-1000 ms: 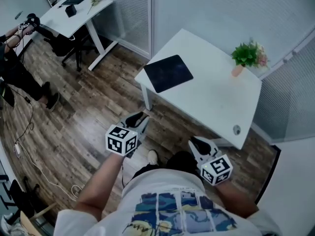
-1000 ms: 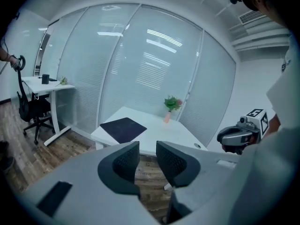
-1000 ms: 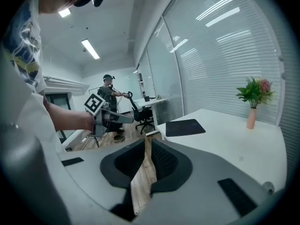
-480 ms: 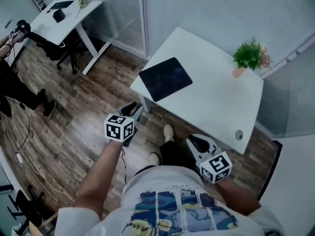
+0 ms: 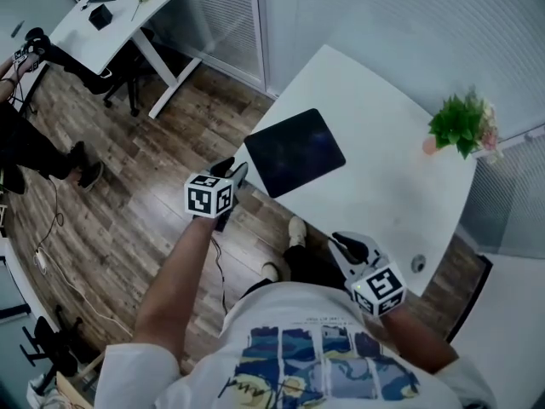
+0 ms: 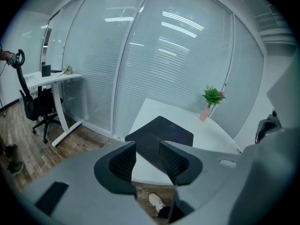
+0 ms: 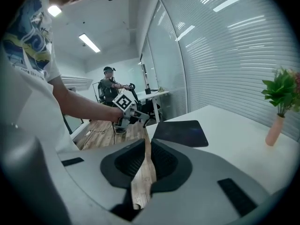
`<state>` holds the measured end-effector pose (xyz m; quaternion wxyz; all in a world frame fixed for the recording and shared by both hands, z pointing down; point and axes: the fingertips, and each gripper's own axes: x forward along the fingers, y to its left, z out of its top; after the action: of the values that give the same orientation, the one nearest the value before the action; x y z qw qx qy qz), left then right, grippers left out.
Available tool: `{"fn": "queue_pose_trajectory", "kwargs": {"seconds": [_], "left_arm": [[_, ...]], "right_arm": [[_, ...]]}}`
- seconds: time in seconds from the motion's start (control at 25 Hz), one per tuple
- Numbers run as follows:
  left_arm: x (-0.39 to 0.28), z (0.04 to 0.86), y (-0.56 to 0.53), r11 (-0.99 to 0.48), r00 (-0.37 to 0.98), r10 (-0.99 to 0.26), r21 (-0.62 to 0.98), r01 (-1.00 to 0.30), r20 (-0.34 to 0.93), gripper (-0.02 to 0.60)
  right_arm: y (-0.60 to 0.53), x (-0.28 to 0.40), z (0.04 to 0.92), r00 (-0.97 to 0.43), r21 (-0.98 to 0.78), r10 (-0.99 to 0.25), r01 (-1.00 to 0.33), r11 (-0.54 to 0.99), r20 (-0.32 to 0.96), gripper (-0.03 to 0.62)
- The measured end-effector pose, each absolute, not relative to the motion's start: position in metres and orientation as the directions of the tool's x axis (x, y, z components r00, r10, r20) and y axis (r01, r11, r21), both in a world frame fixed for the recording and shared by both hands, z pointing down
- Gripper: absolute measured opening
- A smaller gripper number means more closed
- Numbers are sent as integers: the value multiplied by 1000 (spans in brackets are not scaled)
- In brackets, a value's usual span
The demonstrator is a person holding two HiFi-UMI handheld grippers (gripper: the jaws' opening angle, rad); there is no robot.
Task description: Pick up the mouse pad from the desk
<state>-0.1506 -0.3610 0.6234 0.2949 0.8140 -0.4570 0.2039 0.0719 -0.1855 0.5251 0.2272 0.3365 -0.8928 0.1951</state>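
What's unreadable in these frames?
Mouse pad, near edge: left gripper view, partly behind the left gripper.
Things on the far desk: head view, too small to name.
Pot: head view, mostly covered by the plant.

White short-sleeved T-shirt [image 5: 315, 356], a panelled print in blue and yellow across the front. Dark trousers [image 5: 311, 271]; pale shoes [image 5: 296, 228]. Bare forearms, no watch or band seen. The left gripper [image 6: 147, 156] and right gripper [image 7: 146, 156] have grey moulded shells with black ribbed pads lining the jaws. Each bears a white cube [image 5: 210, 197] with black square markers.
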Motion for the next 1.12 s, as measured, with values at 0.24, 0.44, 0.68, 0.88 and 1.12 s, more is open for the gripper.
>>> {"fn": "queue_pose_trajectory", "kwargs": {"seconds": [0.24, 0.44, 0.68, 0.88, 1.12], "left_arm": [[-154, 663, -425, -376, 478, -602, 302, -876, 639, 147], [-155, 688, -454, -339, 471, -572, 329, -881, 671, 160], [-153, 716, -470, -327, 469, -521, 341, -881, 713, 172], [-148, 727, -472, -329, 513, -486, 395, -857, 707, 173], [-141, 728, -471, -373, 557, -443, 420, -827, 702, 166]], "right_arm": [[-225, 89, 541, -646, -229, -489, -711, 665, 586, 40], [-246, 105, 554, -657, -245, -490, -708, 662, 572, 37], [-263, 112, 557, -628, -280, -479, -740, 611, 613, 37], [-267, 122, 567, -634, -265, -485, -732, 628, 602, 31], [-269, 121, 566, -627, -260, -491, -738, 622, 605, 29]]}}
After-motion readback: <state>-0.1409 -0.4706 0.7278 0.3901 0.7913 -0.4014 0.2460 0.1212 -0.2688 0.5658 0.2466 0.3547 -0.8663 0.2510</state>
